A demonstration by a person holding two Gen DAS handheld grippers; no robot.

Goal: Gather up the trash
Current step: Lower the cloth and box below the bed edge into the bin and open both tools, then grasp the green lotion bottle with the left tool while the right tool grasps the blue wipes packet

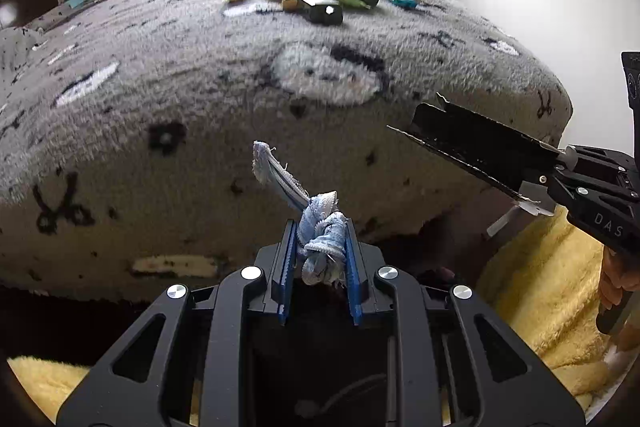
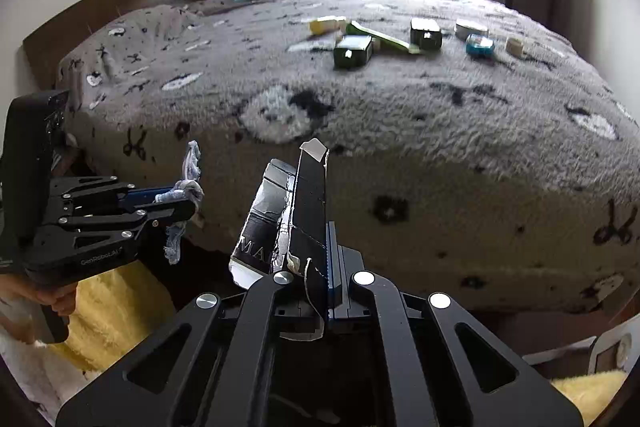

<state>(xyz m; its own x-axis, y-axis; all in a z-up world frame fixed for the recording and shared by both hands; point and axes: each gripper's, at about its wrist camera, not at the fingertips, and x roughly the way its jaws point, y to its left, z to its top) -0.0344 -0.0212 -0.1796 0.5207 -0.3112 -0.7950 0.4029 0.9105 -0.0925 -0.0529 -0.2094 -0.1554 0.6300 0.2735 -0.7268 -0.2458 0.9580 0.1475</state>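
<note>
Trash is in both my grippers right now. My left gripper has its blue fingers closed on a knotted scrap of pale blue cloth, with one frayed end sticking up ahead of the tips and another hanging below, as I see from the right wrist view. My right gripper is clamped on a flattened black carton, torn white at the edges, which stands upright between the fingers and reaches past them. Both grippers are off the near edge of the bed, which is covered by a fuzzy grey blanket with black and white markings. More items lie well apart from me on the far part of that blanket, near the window: two small dark boxes, a green toothbrush, a yellow piece, a small blue object and a round white tin. Below the grippers I see a yellow fleecy rug. A hand grips the left handle.
</note>
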